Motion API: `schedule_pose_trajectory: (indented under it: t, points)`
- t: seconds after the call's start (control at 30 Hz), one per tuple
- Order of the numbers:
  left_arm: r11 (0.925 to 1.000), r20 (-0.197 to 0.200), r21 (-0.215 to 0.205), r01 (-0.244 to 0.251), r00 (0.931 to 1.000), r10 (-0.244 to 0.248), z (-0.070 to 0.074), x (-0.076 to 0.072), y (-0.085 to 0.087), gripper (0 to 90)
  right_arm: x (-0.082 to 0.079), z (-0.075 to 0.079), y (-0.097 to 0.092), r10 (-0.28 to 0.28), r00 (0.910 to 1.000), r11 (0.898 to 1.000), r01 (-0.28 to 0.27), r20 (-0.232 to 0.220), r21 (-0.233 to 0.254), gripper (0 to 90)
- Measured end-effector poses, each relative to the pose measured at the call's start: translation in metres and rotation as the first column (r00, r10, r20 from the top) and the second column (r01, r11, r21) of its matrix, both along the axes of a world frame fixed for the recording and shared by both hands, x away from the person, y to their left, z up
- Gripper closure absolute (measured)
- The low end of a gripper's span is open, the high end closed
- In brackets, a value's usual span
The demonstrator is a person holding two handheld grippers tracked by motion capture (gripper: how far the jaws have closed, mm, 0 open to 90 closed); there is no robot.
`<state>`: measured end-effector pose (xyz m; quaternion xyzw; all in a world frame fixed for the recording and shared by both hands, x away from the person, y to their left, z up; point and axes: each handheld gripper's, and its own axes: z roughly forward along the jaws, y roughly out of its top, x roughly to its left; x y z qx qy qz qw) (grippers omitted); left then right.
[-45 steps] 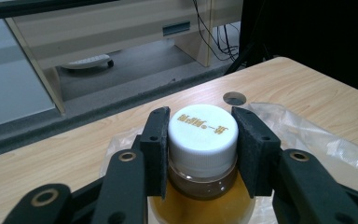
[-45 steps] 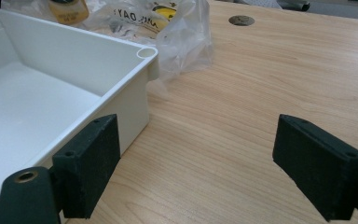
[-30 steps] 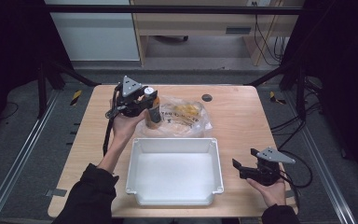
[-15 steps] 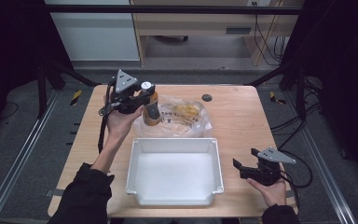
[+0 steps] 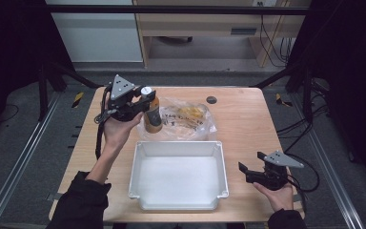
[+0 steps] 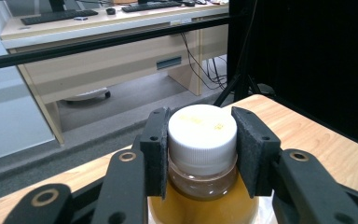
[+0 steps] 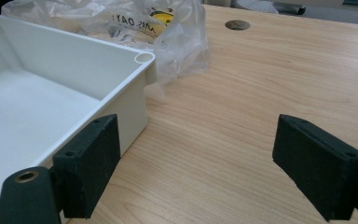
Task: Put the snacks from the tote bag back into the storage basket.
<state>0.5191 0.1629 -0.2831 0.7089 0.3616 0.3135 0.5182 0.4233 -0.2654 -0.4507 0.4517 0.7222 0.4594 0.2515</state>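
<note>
My left tongs (image 6: pixel 200 154) were clamped on the bottle (image 5: pixel 152 114), the pads (image 6: pixel 156 149) pressed flat against either side of its white cap (image 6: pixel 202 133) and the clear neck just under it; the amber body hung below, tilted a little, lifted off the tabletop (image 5: pixel 248 119) at its far left, just beside the crumpled plastic bag (image 5: pixel 188 119). The grip sat high, on the cap rather than the body, so I judged the sensible thing was to keep the pressure even and carry slowly; a cap is smooth, and a heavy, full bottle could swing or slip out from under it if I hurried or rolled my wrist. I wanted the bottle hanging straight before it travelled. The white tray (image 5: pixel 178 174) lay near, just in front of the bag, and looked the likely place for it; I thought it best to clear the near rim of the bag and the far wall of the tray with room to spare, lower until the base rested on the tray floor, and only then let go. My right tongs (image 5: pixel 262 172) lay low at the tray's right side, apart and holding nothing, their pads (image 7: pixel 91 170) close to the tray's corner; they were well placed to steady the tray if it slid.
</note>
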Motion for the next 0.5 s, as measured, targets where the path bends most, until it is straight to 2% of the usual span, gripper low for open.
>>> schedule_pose_trajectory:
  t: [0.3, 0.5]
  points:
    - [0.9997, 0.016, -0.006, 0.025, 0.9996, -0.025, 0.001, -0.018, 0.004, 58.6, 0.000, 0.000, 0.000, -0.002, 1.0000, 1.000, 0.002, -0.001, -0.001, 15.1]
    - [0.9991, 0.029, 0.010, 0.042, 0.9987, -0.042, -0.002, -0.030, 0.006, 58.7, -0.001, 0.000, 0.000, -0.003, 1.0000, 1.000, 0.003, 0.002, 0.000, 15.1]
